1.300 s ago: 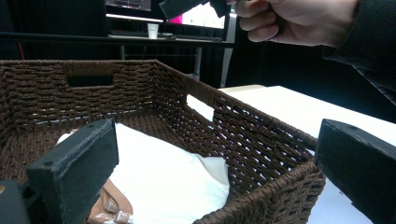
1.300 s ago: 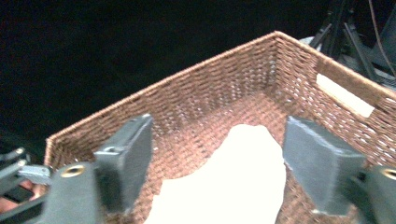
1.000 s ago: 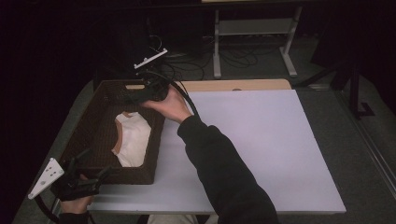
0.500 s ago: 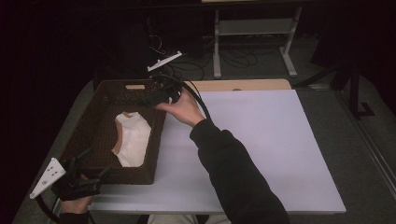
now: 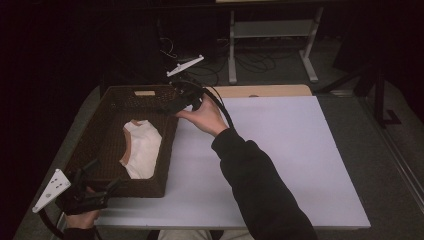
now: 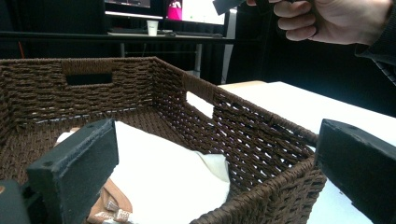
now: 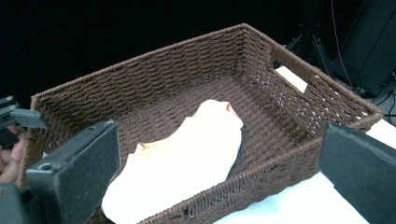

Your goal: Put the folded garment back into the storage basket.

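A brown wicker basket point(image 5: 169, 137) stands on the left of the white table top, and a white cloth point(image 5: 144, 147) lies inside it. My left gripper point(image 5: 104, 176) is open at the basket's near left corner. In the left gripper view its jaws point(image 6: 219, 154) stand wide apart, facing the basket point(image 6: 261, 140) and the cloth point(image 6: 163, 177), which has a tan piece at its near edge. A hand holds my right gripper point(image 5: 167, 104) over the basket's far right corner. It point(image 7: 219, 158) is open and empty, looking down on the cloth point(image 7: 187, 163).
White table top point(image 5: 280, 150) stretches right of the basket, with a tan board point(image 5: 265, 91) at its far edge. A metal stand point(image 5: 270, 30) and cables are on the dark floor behind. The sleeved forearm point(image 5: 250, 180) crosses the table's middle.
The hand with my right gripper has drifted right, from over the basket's far end toward its far right corner. My left gripper has stayed where it was.
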The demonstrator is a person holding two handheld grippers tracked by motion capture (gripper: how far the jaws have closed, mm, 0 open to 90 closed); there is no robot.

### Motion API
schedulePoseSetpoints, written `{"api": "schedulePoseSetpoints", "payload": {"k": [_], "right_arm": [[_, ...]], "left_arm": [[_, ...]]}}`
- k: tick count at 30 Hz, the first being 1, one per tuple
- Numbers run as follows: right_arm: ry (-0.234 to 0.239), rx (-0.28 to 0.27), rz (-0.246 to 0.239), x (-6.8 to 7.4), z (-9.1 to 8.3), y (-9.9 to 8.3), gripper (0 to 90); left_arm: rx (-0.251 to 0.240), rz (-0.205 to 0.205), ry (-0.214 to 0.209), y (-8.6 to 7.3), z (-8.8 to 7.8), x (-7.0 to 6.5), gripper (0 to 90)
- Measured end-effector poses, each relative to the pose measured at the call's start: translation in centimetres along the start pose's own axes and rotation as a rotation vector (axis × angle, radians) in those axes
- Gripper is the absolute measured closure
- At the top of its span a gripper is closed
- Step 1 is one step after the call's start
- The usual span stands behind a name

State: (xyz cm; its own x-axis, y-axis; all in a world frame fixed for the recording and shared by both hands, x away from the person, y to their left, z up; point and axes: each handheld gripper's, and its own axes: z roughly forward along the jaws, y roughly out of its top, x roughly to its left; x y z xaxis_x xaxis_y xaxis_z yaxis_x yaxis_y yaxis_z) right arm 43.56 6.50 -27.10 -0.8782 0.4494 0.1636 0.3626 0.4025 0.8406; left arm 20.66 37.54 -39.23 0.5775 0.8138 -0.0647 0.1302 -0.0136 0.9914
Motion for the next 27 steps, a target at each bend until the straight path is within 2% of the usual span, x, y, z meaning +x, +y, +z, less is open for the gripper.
{"api": "schedulePoseSetpoints", "payload": {"k": [14, 17, 27], "right_arm": [[-0.018, 0.001, -0.003, -0.6, -1.7, -1.5, 0.0], [-0.015, -0.016, 0.005, -0.9, -2.5, -1.9, 0.0], [-0.032, -0.019, 0.008, -1.4, -4.4, -3.4, 0.0]], "left_arm": [[0.004, 0.001, 0.0, 0.0, 0.1, -0.1, 0.0], [0.005, 0.001, 0.0, 0.0, 0.1, -0.1, 0.0], [0.008, 0.005, 0.002, 0.0, 0.1, -0.2, 0.0]]}}
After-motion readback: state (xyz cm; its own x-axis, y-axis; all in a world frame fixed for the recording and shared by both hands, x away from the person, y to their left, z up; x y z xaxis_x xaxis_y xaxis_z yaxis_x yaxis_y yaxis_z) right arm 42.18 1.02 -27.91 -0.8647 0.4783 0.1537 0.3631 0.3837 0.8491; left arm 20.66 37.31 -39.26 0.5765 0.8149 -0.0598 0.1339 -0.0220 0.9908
